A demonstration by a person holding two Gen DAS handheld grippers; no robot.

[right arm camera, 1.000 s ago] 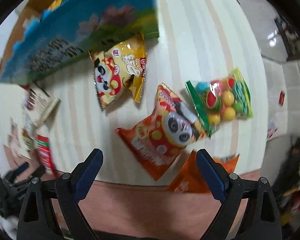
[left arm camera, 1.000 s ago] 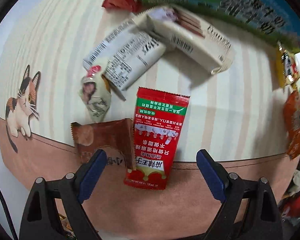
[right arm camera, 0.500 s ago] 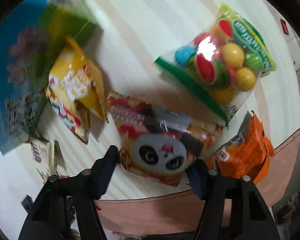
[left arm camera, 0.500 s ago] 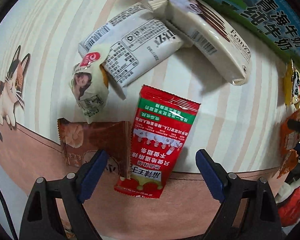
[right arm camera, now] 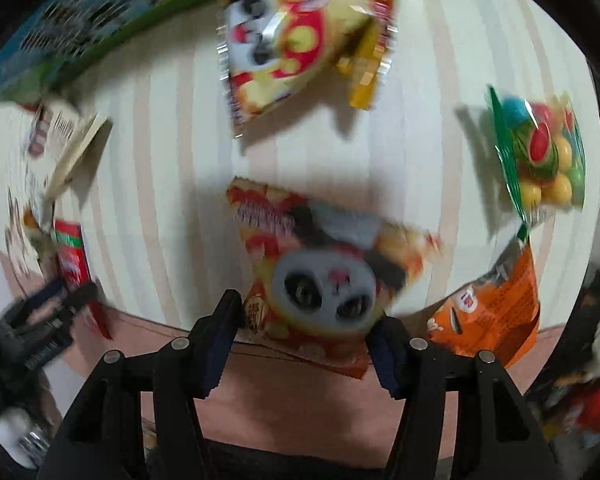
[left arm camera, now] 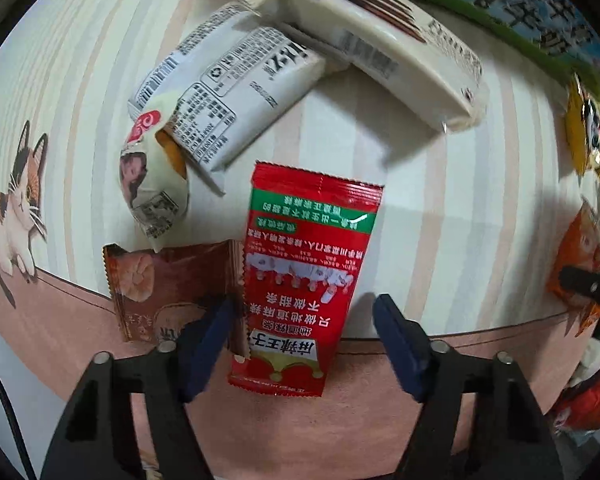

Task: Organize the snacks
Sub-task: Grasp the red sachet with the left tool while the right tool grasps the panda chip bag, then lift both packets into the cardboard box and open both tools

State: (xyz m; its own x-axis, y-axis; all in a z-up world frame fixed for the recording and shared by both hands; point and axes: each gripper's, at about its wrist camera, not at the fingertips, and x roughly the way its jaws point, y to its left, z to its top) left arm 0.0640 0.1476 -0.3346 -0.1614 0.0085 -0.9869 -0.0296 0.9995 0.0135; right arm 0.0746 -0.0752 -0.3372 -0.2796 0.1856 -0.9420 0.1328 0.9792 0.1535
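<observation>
Left wrist view: the left gripper [left arm camera: 300, 332] points down at a striped tablecloth [left arm camera: 440, 200], its jaws closing around a flat red foil sachet with a green band [left arm camera: 306, 276] without yet pressing on it. At nine o'clock from the sachet, touching its edge, lies a brown crinkle-edged snack packet [left arm camera: 160, 284]; two white wrapped bars [left arm camera: 236, 92] lie at twelve. Right wrist view, blurred: the right gripper [right arm camera: 306, 330] is clamped on an orange panda-face snack bag [right arm camera: 324, 268]. A yellow panda bag [right arm camera: 296, 36] lies at twelve o'clock, a clear bag of coloured candy balls [right arm camera: 544, 160] at two.
</observation>
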